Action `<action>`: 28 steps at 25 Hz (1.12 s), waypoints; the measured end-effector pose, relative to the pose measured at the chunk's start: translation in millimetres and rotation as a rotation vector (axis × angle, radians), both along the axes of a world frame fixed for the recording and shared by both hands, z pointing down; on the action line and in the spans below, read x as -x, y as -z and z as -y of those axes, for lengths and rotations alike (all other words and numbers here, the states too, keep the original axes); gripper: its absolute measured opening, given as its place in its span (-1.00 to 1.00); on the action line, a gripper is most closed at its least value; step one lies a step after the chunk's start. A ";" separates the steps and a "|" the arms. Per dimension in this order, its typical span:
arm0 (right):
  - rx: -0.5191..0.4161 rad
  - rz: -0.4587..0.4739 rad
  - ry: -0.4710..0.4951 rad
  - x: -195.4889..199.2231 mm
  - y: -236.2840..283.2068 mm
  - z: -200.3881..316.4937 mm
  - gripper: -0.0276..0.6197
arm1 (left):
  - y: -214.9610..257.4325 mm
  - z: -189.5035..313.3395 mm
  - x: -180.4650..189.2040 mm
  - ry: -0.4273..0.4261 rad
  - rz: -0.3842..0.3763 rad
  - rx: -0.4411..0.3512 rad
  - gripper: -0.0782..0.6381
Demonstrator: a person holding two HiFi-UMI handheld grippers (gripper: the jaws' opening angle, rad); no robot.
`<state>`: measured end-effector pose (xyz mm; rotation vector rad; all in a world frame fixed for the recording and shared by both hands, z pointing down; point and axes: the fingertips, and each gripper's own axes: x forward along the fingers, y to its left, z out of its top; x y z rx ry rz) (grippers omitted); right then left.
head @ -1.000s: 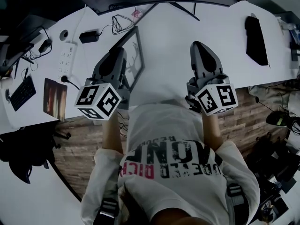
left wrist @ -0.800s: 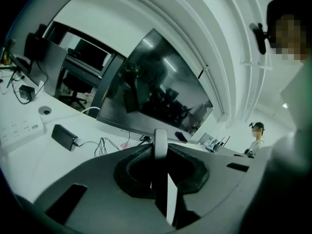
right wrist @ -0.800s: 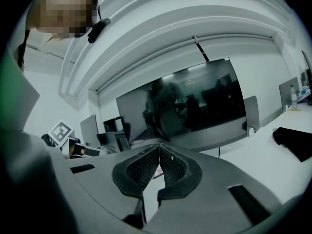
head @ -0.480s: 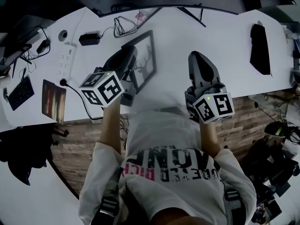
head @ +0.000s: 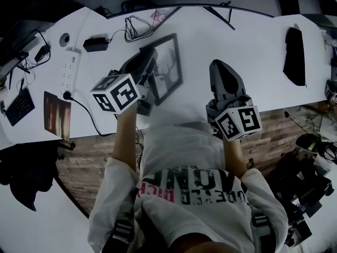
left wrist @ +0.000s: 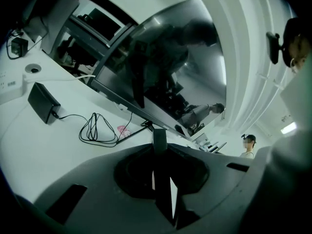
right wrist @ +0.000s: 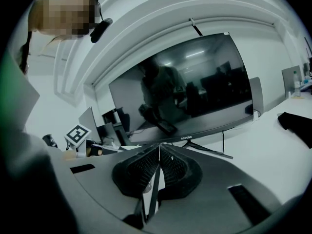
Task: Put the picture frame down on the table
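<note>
The picture frame, dark-edged with a deer drawing, hangs tilted over the white table, its face turned up and to the right. My left gripper is shut on the frame's left edge. In the left gripper view that edge shows as a thin dark slab pinched between the jaws of the left gripper. My right gripper hovers to the right of the frame, apart from it. In the right gripper view the right gripper is shut with nothing in it.
A wide monitor stands along the table's far edge. On the left lie a power strip, a black adapter and a coiled cable. A black object lies at the far right. The table's near edge runs under my arms.
The frame has swung from nearly edge-on to a flatter tilt that shows its face. My left gripper has moved right and forward with it. The right gripper has barely moved.
</note>
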<state>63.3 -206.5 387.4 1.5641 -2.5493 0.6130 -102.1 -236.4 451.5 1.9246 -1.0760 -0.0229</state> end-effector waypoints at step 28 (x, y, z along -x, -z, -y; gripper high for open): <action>0.089 -0.004 0.043 22.8 -33.1 9.0 -0.91 | -80.0 26.3 11.8 0.043 -0.035 0.212 -0.63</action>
